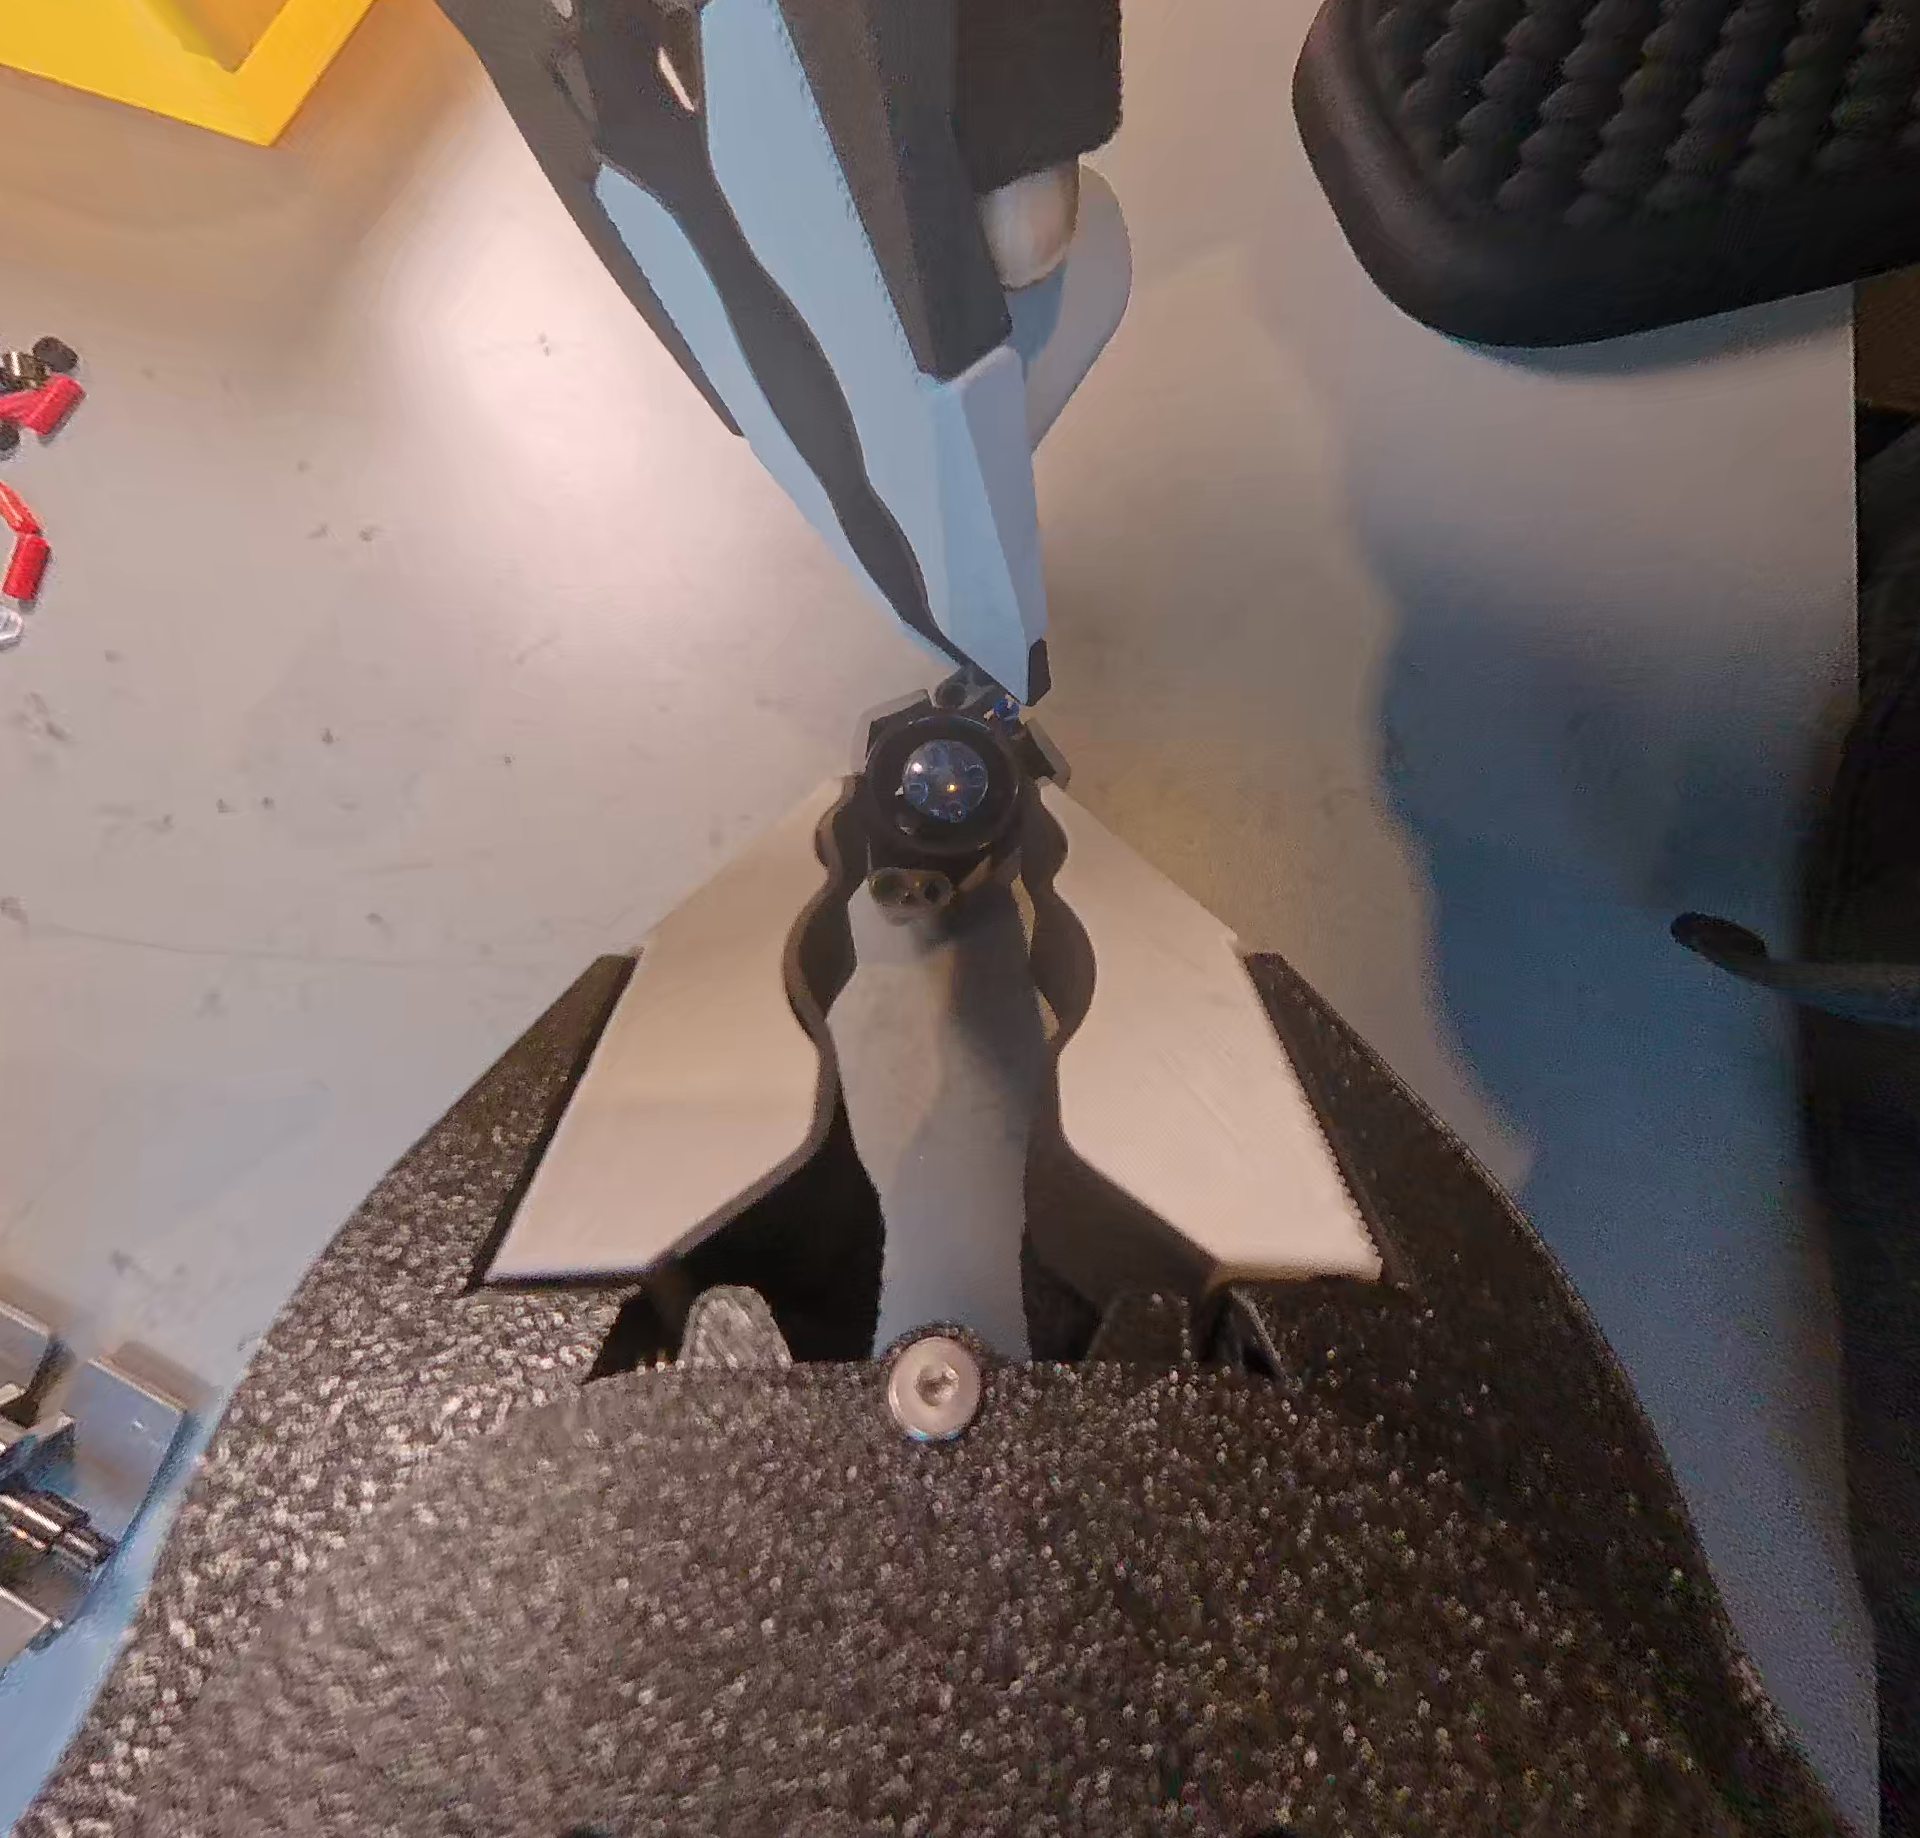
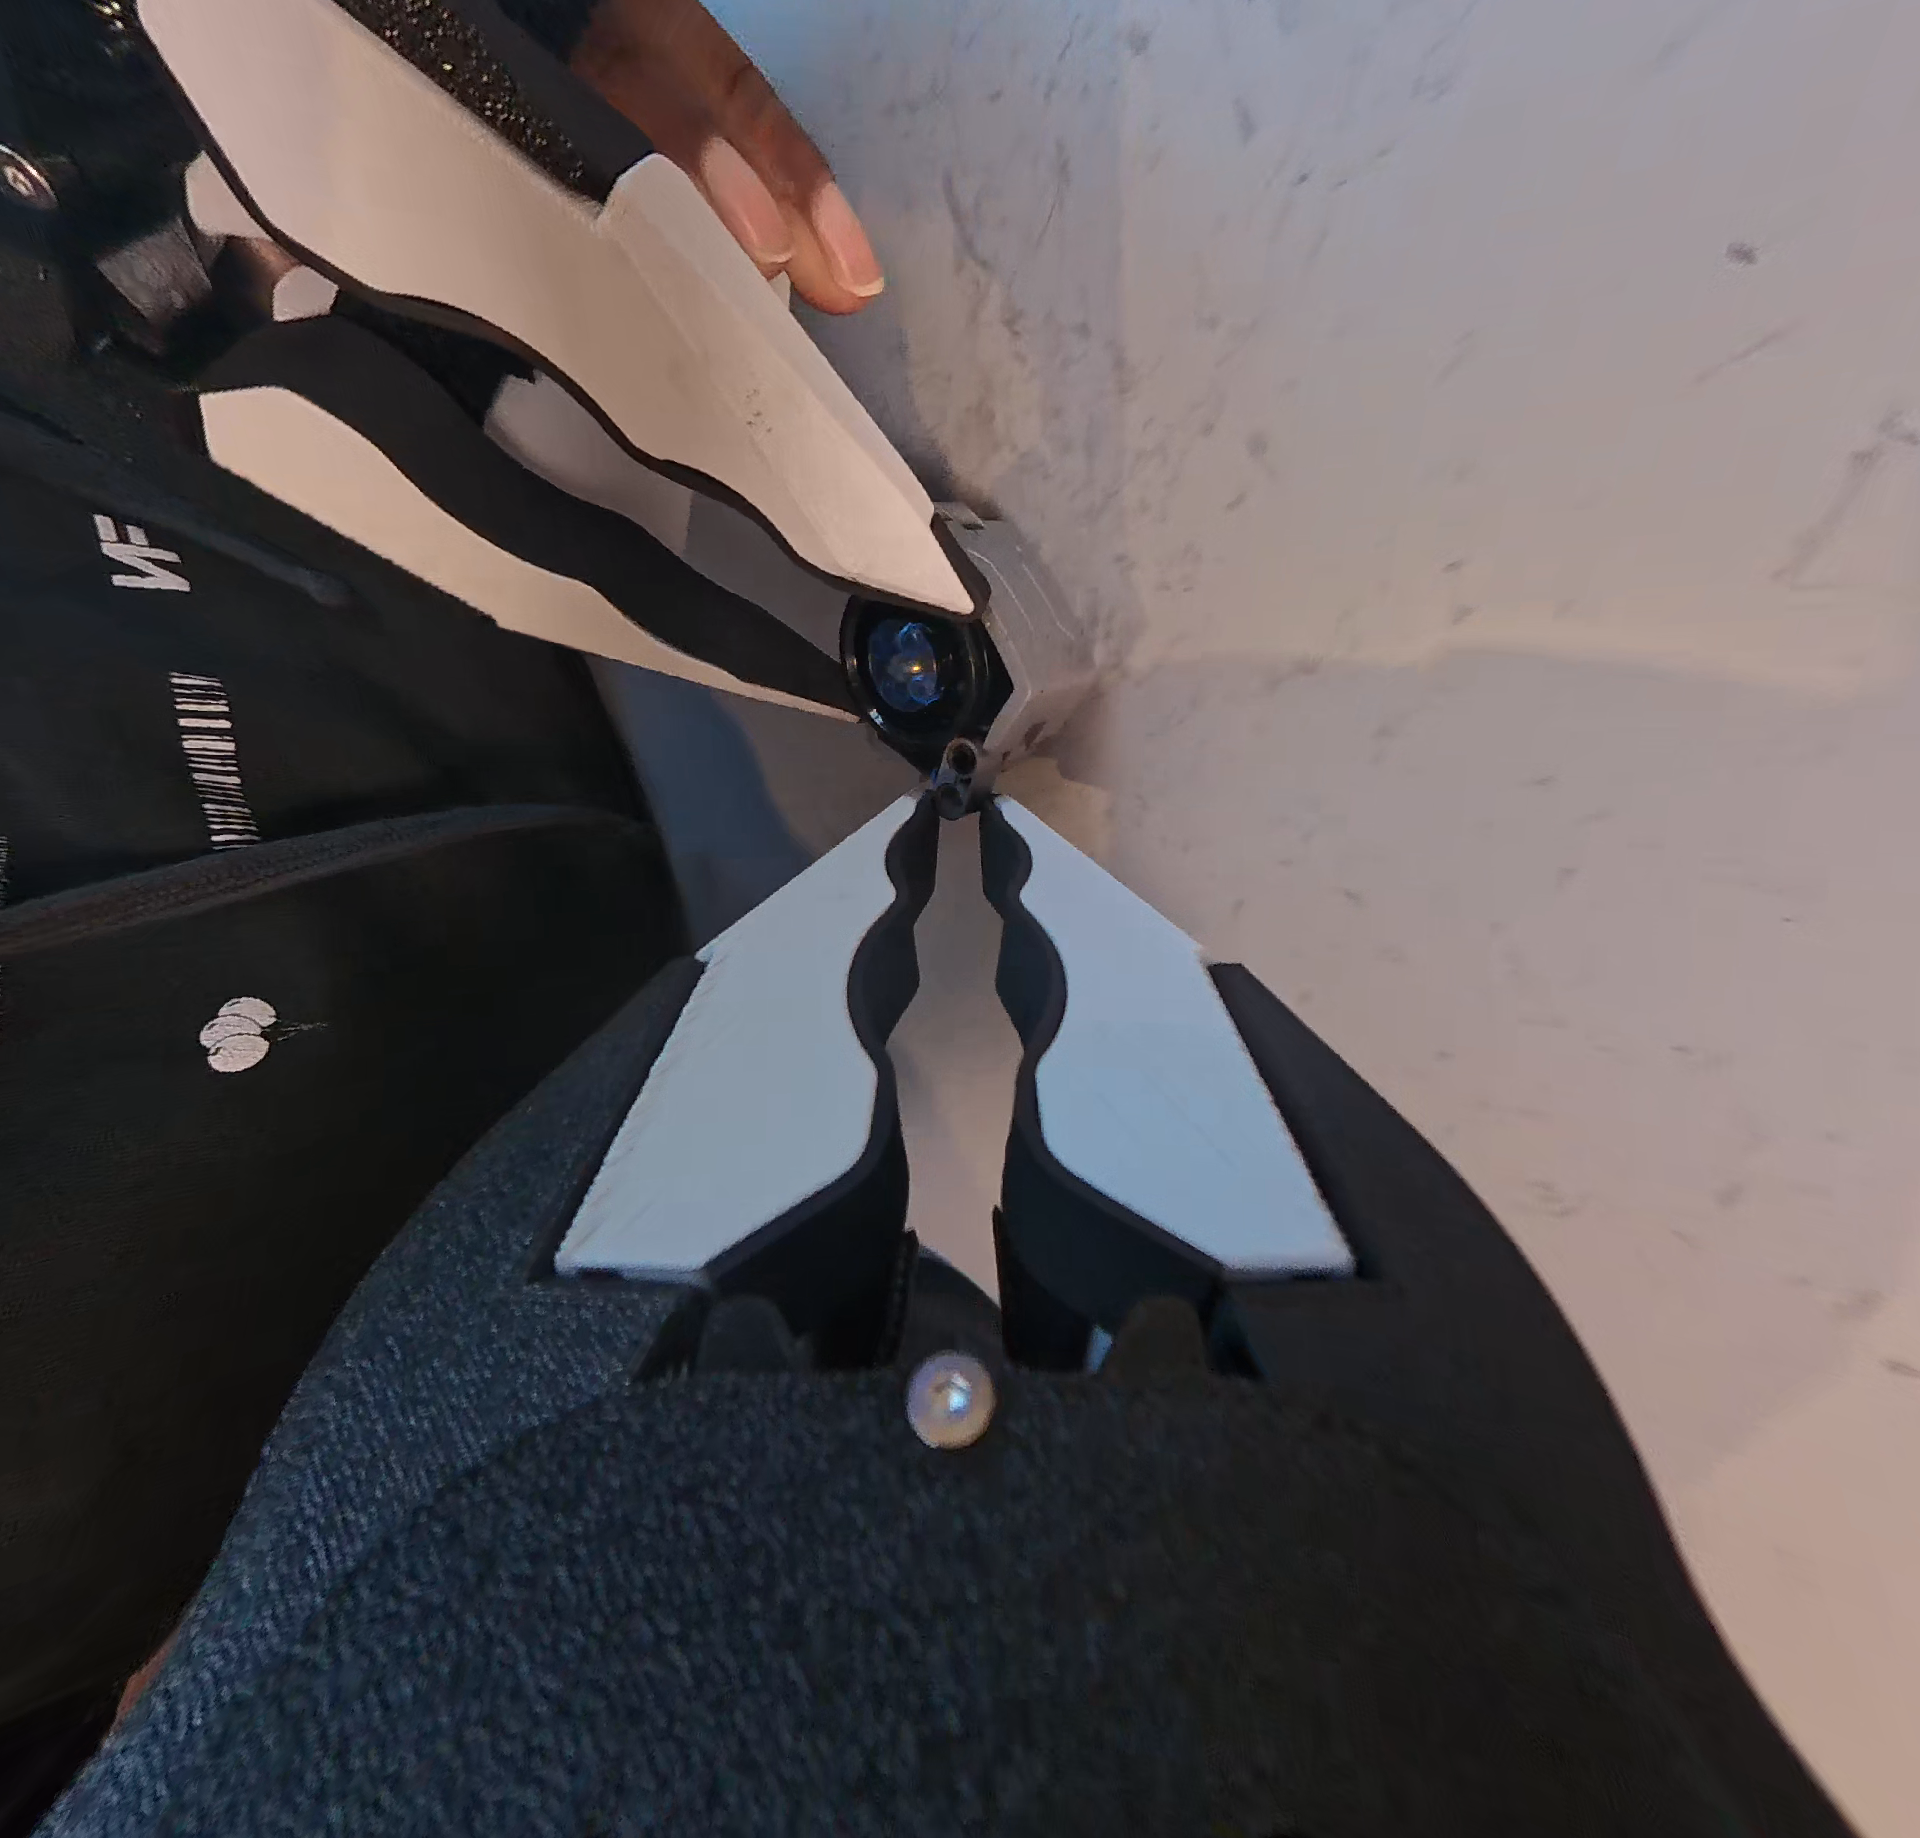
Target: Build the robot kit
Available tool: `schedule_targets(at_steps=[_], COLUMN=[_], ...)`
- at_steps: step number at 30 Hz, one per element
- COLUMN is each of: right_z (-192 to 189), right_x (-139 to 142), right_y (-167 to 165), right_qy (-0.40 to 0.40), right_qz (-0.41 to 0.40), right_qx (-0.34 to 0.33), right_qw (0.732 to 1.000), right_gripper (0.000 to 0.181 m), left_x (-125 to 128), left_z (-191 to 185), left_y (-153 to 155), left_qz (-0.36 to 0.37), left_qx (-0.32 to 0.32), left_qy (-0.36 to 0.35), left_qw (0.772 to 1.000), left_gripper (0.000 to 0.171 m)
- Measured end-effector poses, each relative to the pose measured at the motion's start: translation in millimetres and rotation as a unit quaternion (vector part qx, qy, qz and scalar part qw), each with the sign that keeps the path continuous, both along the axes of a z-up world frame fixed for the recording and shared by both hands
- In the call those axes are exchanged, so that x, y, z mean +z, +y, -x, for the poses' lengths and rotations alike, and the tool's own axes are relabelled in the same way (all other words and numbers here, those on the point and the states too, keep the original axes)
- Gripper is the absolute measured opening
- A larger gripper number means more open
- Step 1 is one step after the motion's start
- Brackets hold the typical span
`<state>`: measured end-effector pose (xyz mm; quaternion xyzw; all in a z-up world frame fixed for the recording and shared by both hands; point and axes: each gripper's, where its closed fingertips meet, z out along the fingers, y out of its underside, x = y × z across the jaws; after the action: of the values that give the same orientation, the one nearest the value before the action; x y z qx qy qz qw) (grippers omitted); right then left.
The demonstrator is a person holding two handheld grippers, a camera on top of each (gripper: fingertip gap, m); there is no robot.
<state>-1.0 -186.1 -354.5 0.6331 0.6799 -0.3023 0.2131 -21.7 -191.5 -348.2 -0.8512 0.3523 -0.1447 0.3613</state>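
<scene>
My left gripper (image 1: 940, 838) is shut on a small black round module with a bluish lens (image 1: 940, 780) and a grey housing, held above the white table (image 1: 416, 645). My right gripper (image 1: 1003, 682) comes in from above, its tips shut on a tiny black part (image 1: 971, 692) at the module's far edge. In the right wrist view, my right gripper (image 2: 954, 812) pinches that tiny black part (image 2: 956, 772) just under the lens module (image 2: 914, 671). The left gripper (image 2: 912, 661) clamps the module from the upper left, and the grey housing (image 2: 1023, 625) shows behind it.
A yellow box (image 1: 187, 1) sits at the top left. Red and black small parts (image 1: 36, 417) lie at the left edge, metal parts (image 1: 42, 1456) at the lower left. A black mesh chair (image 1: 1621, 126) is at the upper right. A person's hand (image 2: 769, 188) and dark clothing (image 2: 260, 749) are at the left. Left and right tips are no more than a few centimetres apart.
</scene>
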Motion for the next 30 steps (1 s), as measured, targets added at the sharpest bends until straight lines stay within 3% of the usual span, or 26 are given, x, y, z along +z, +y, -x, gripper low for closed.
schedule_targets(at_steps=[7,9,10,11,14,16,21,26,30], right_z=[-5.7,5.4,10.6,6.8,1.3,3.1,-4.4,6.9,10.1], right_x=[-2.6,21.3,26.6,16.0,19.8,18.1,3.7,-4.3,-4.4], right_y=[-3.7,-21.6,-23.0,-15.6,-22.8,-10.1,-5.3,-6.1,-8.1], right_qy=[-0.018,0.004,0.011,0.030,0.024,0.046,0.080,0.146,0.189], right_qz=[0.010,0.093,0.082,0.005,0.024,-0.005,-0.051,-0.086,-0.117], right_qx=[0.017,-0.004,-0.001,0.045,0.035,0.016,-0.025,-0.094,-0.108], right_qw=[1.000,0.996,0.997,0.999,0.999,0.999,0.995,0.981,0.969], right_gripper=[0.006,0.000,0.000,0.000,0.000,0.000,0.026,0.018,0.012], left_x=[-1.0,-3.4,-2.5,-2.1,-1.6,-1.7,-1.6,-1.5,-0.4], left_z=[-4.2,-1.4,-2.7,-3.0,-1.2,0.4,0.8,0.9,2.9], left_y=[2.7,5.3,6.2,5.0,1.5,1.0,0.6,0.9,-1.1], left_qz=[0.007,0.006,0.002,0.000,-0.001,-0.004,-0.010,-0.013,-0.022], left_qx=[0.002,0.008,0.008,0.007,0.011,0.018,0.021,0.029,0.044], left_qy=[0.004,0.011,0.007,0.009,-0.007,-0.019,-0.021,-0.021,-0.032], left_qw=[1.000,1.000,1.000,1.000,1.000,1.000,1.000,0.999,0.998], left_gripper=[0.028,0.029,0.028,0.028,0.028,0.029,0.029,0.029,0.030])
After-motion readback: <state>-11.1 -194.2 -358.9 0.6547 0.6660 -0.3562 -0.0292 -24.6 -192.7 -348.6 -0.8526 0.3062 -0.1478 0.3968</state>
